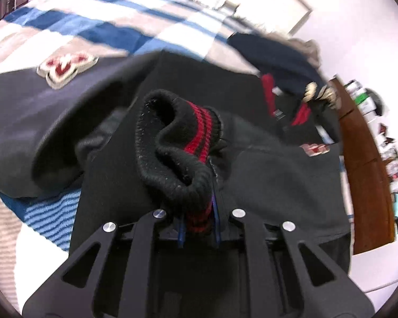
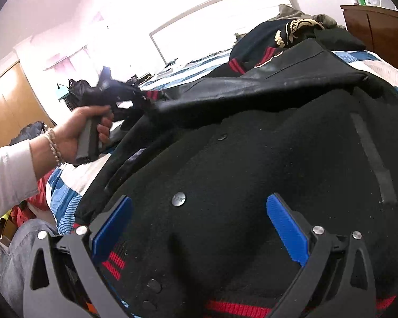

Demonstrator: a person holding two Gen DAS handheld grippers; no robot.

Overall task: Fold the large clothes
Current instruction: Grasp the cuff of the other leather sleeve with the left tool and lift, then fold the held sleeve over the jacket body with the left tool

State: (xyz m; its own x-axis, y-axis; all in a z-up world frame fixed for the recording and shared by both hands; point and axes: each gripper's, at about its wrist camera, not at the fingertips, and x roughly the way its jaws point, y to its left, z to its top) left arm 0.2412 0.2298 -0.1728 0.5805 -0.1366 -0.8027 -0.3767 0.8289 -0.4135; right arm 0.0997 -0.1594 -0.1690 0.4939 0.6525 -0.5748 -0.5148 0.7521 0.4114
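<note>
Nearest the lens, the left gripper (image 1: 199,228) is clamped on the ribbed black-and-red cuff (image 1: 177,143) of a black varsity jacket (image 2: 252,172) spread on the blue-checked bedspread (image 1: 92,26). From the right, the sleeve (image 2: 238,90) runs taut from the far shoulder to that gripper, held in the person's hand (image 2: 85,129). The right gripper (image 2: 199,225) stands wide apart over the near hem, holding nothing. I'd carry the sleeve flat across the snaps, keeping the cuff pinched, the right gripper pinning the body.
</note>
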